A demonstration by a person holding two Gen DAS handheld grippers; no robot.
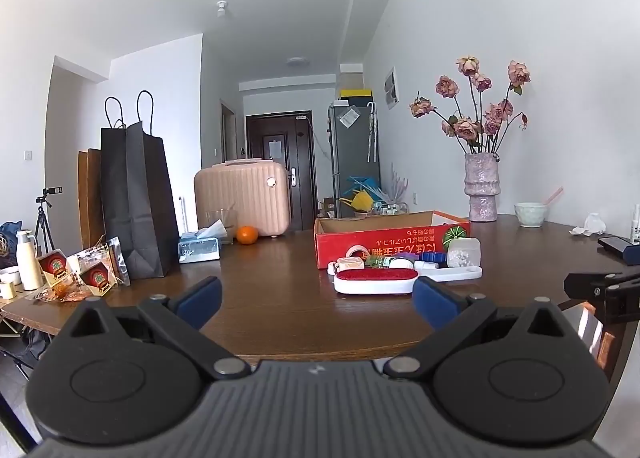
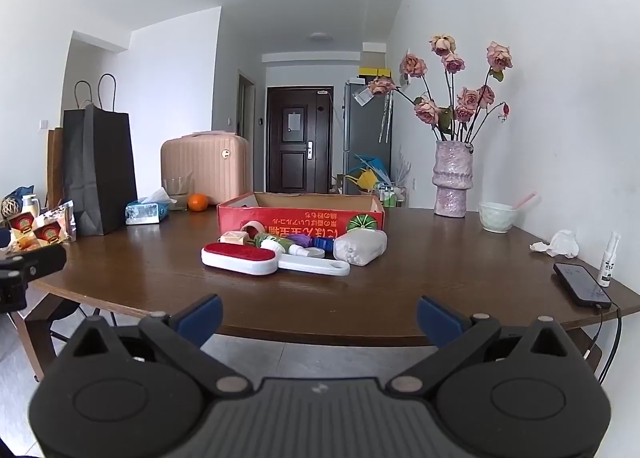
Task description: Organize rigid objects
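Observation:
A red open cardboard box [image 1: 390, 244] [image 2: 300, 213] stands on the brown table [image 1: 272, 298] [image 2: 440, 282]. In front of it lies a cluster of small items: a white lint brush with a red pad [image 1: 374, 280] [image 2: 240, 258], a clear box of white pellets [image 1: 463, 252] [image 2: 360, 246], a tape roll [image 2: 253, 226], a blue piece [image 2: 323, 244] and small bottles. My left gripper [image 1: 318, 298] is open and empty, at the near table edge, short of the brush. My right gripper [image 2: 319, 316] is open and empty, before the table's front edge.
A vase of dried roses [image 2: 452, 181], a bowl [image 2: 497, 216], a crumpled tissue [image 2: 558, 244], a phone [image 2: 582, 284] and a spray bottle [image 2: 608, 264] sit at the right. A black paper bag [image 1: 138, 197], tissue box [image 1: 199, 248], orange [image 1: 247, 235], pink case [image 1: 244, 193] and snack packs [image 1: 80, 272] stand at the left.

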